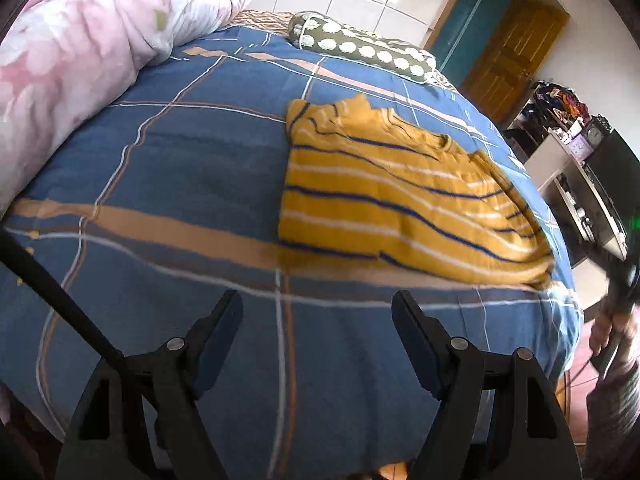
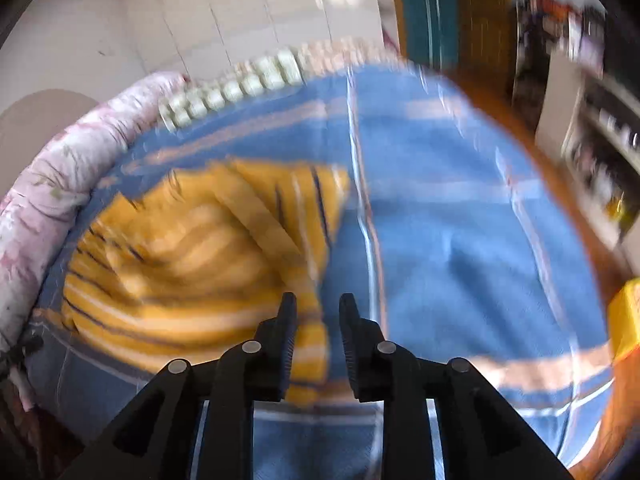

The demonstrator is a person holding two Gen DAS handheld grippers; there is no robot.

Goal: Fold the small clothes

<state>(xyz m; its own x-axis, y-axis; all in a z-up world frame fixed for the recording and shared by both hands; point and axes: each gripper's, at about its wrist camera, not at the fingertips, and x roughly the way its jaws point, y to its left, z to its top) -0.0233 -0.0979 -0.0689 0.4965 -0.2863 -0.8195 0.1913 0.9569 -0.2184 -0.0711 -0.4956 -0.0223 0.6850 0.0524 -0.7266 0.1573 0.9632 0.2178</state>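
Beyond the narrow, empty right tool point(image 2: 318, 308), motion blur smears the yellow sweater point(image 2: 192, 264).

From the left wrist we look down over the left tongs point(image 1: 318, 322) across the bed point(image 1: 192, 168) toward the door point(image 1: 508, 60). From the right wrist, blurred, we look past the right tongs point(image 2: 318, 308), closer to the bed point(image 2: 460, 232). Both views share the yellow striped garment point(image 1: 384, 196) point(image 2: 192, 264) and pink quilt point(image 1: 88, 56) point(image 2: 44, 200).
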